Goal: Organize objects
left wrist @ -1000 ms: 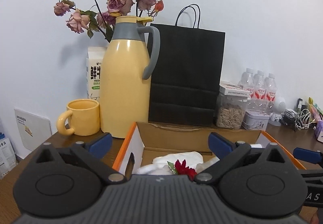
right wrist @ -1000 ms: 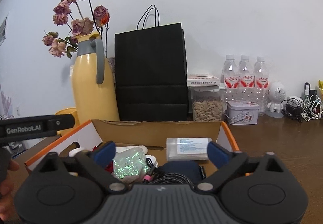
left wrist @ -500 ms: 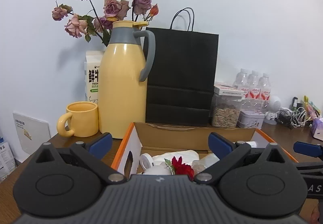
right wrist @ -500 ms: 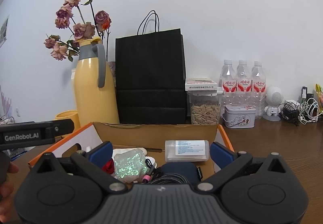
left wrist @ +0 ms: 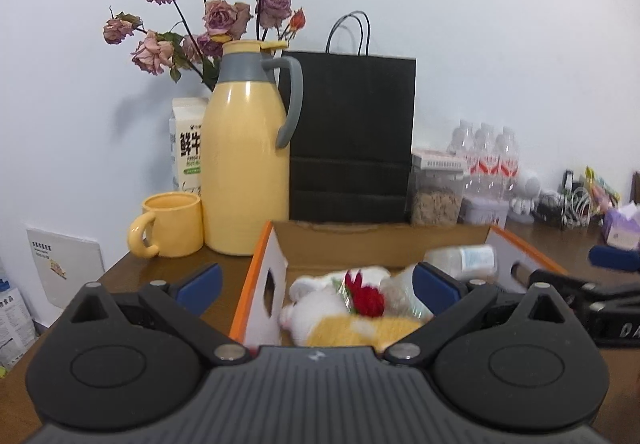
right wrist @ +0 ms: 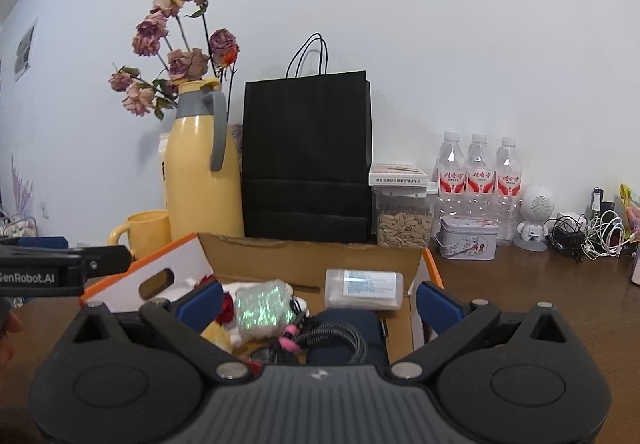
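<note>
An open cardboard box (left wrist: 276, 256) with orange edges sits on the wooden desk and also shows in the right wrist view (right wrist: 312, 260). It holds a white and yellow plush toy (left wrist: 320, 312) with a red flower (left wrist: 366, 296), a clear packet (right wrist: 362, 288), a glittery pouch (right wrist: 262, 302), a dark blue case (right wrist: 344, 328) and a coiled cable (right wrist: 332, 338). My left gripper (left wrist: 316, 284) is open and empty above the box's left wall. My right gripper (right wrist: 318, 298) is open and empty above the box's near end.
Behind the box stand a yellow jug (left wrist: 246, 171), a yellow mug (left wrist: 172, 224), a milk carton (left wrist: 188, 147), dried roses (left wrist: 216, 15) and a black paper bag (left wrist: 352, 139). To the right are a seed jar (right wrist: 404, 219), a tin (right wrist: 468, 236), water bottles (right wrist: 480, 175) and cables (right wrist: 592, 236).
Both grippers have drawn back and risen a little, so more of the box's inside shows. The left view has shifted left. Both jaws have stayed open.
</note>
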